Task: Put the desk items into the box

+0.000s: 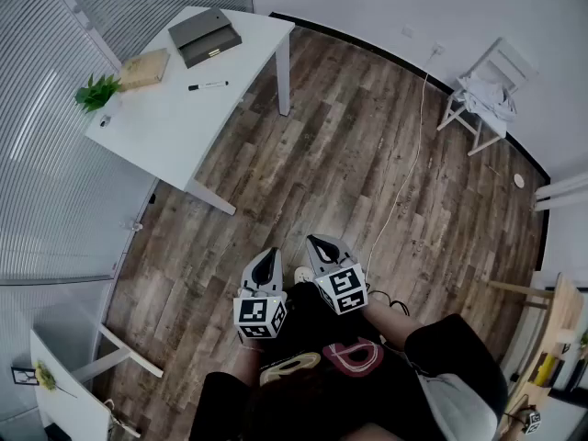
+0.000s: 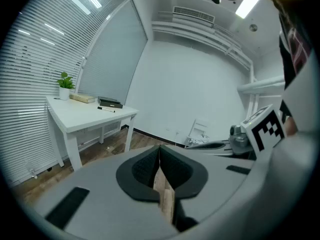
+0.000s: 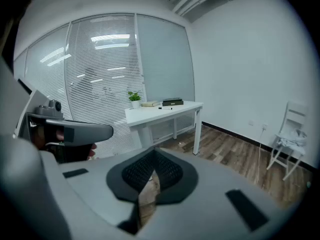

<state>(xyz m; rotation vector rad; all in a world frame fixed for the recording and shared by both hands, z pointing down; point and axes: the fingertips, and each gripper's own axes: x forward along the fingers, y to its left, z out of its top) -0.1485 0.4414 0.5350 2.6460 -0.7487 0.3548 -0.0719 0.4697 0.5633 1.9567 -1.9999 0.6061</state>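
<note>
In the head view, the left gripper (image 1: 267, 261) and right gripper (image 1: 322, 247) are hanging low at bottom centre, well apart from the white desk (image 1: 175, 127) at upper left. The grey box (image 1: 204, 35), marker (image 1: 209, 85), tan book (image 1: 145, 68) and plant (image 1: 96, 91) are sitting on that desk. Only the gripper views are showing the jaws up close: both pairs are pressing together with nothing between them.

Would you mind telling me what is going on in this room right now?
A person stands on the wooden floor, well away from the white desk. They hold a left hand-held gripper and a right hand-held gripper, both shut and empty. On the desk, a marker, a tan book and a small plant sit beside the grey box, untouched.
</note>
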